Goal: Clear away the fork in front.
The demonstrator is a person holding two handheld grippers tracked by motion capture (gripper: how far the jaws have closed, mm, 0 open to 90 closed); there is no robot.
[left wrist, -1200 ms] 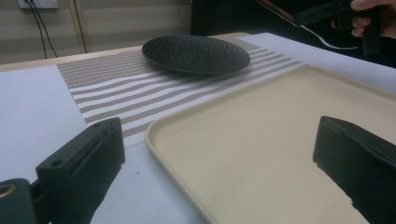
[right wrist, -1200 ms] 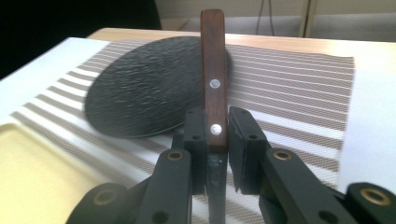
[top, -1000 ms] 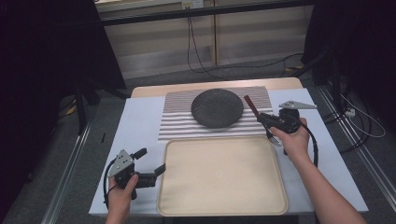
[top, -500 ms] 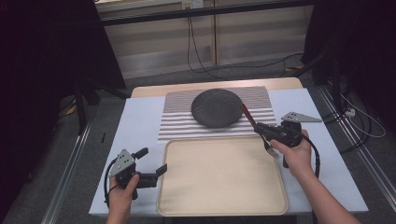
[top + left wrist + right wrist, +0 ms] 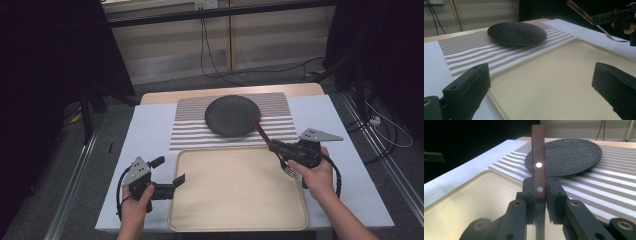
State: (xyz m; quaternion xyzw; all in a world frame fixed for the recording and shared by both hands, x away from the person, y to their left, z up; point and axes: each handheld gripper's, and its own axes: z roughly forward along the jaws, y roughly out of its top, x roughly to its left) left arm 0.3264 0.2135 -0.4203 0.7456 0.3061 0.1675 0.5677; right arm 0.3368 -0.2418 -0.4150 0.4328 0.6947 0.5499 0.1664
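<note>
Gripping one fork (image 5: 272,145) (right claw (image 5: 278,148)), one plate (image 5: 232,115), one tray (image 5: 238,188).

The plate (image 5: 232,115) sat on the striped mat (image 5: 200,131), behind the tray (image 5: 235,192); my fork (image 5: 272,149) hung over the tray's right rim.

1 round black textured plate (image 5: 232,115), 1 striped grey-white placemat (image 5: 200,131), 1 beige rectangular plastic tray (image 5: 235,200), 1 wooden-handled metal fork (image 5: 270,145), 2 black grippers: left (image 5: 176,181), right (image 5: 279,149).

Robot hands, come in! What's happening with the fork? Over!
Right gripper shut on wooden-handled metal fork, above beige tray. Left gripper open, empty, at tray's edge. Round black plate on striped mat; nothing blocking.
</note>
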